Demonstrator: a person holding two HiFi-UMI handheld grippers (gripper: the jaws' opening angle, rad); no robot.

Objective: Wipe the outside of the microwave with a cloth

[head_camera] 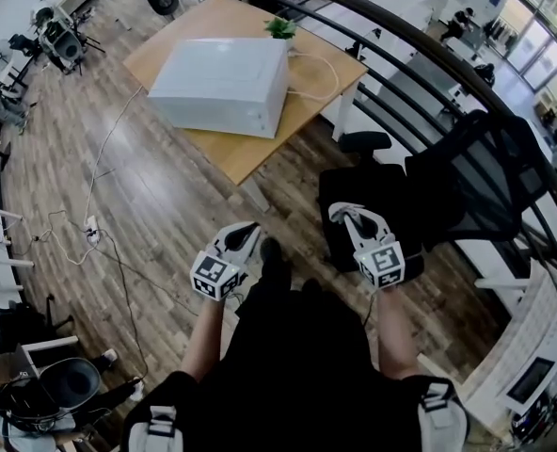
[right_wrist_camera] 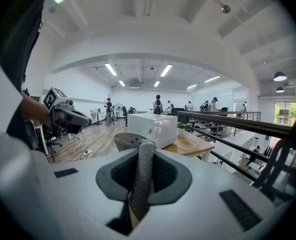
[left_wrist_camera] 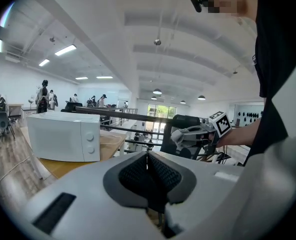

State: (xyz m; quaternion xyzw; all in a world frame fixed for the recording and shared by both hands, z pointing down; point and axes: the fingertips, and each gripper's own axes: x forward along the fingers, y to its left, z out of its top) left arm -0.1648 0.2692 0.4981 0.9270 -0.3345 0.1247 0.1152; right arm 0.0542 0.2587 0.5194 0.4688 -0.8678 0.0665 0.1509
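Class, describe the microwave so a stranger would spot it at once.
Find the wooden table beside the curved black railing. The microwave is the big white box on it, with two round knobs; its only neighbours are a small green plant and a thin white cable.

bright ceiling strip lighting, sharp throughout, strong fisheye bending at edges.
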